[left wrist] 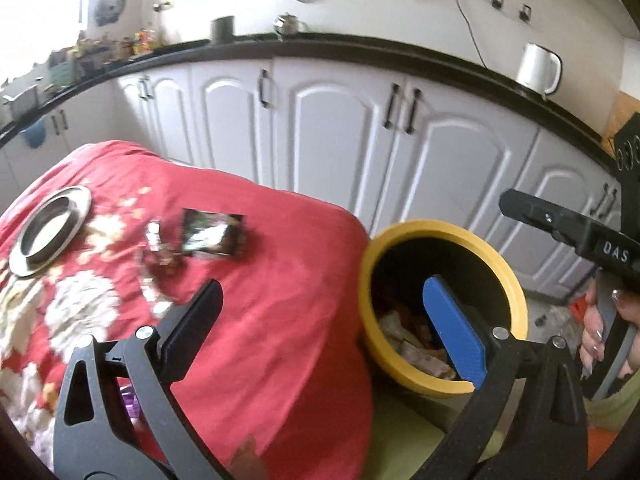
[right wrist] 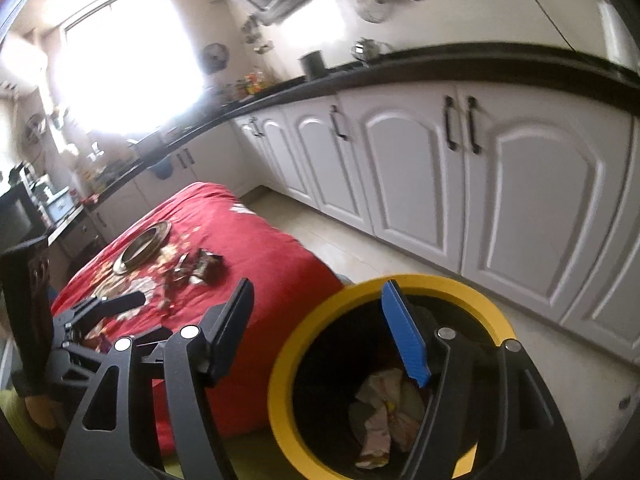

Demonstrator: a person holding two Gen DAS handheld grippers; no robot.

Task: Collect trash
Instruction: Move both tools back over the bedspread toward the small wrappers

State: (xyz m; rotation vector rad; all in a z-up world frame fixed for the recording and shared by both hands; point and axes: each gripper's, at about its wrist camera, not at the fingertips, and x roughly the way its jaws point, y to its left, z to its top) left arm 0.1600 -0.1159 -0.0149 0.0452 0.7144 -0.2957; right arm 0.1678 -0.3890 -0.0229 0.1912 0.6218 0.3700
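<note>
A yellow-rimmed black bin (left wrist: 400,236) stands beside the red-clothed table (left wrist: 260,272); crumpled paper trash (left wrist: 416,354) lies inside it. The bin also shows in the right wrist view (right wrist: 288,368) with its trash (right wrist: 380,412). A dark wrapper (left wrist: 212,234) and shiny crumpled foil bits (left wrist: 158,248) lie on the cloth, and show small in the right wrist view (right wrist: 200,266). My left gripper (left wrist: 320,308) is open and empty, over the table edge and the bin. My right gripper (right wrist: 316,320) is open and empty, above the bin's rim; it shows at the right of the left wrist view (left wrist: 560,232).
A steel plate (left wrist: 50,230) sits at the table's far left. White kitchen cabinets (left wrist: 332,128) under a black counter (left wrist: 360,50) run behind. A white jug (left wrist: 538,68) stands on the counter. Pale floor tiles (right wrist: 360,256) lie between table and cabinets.
</note>
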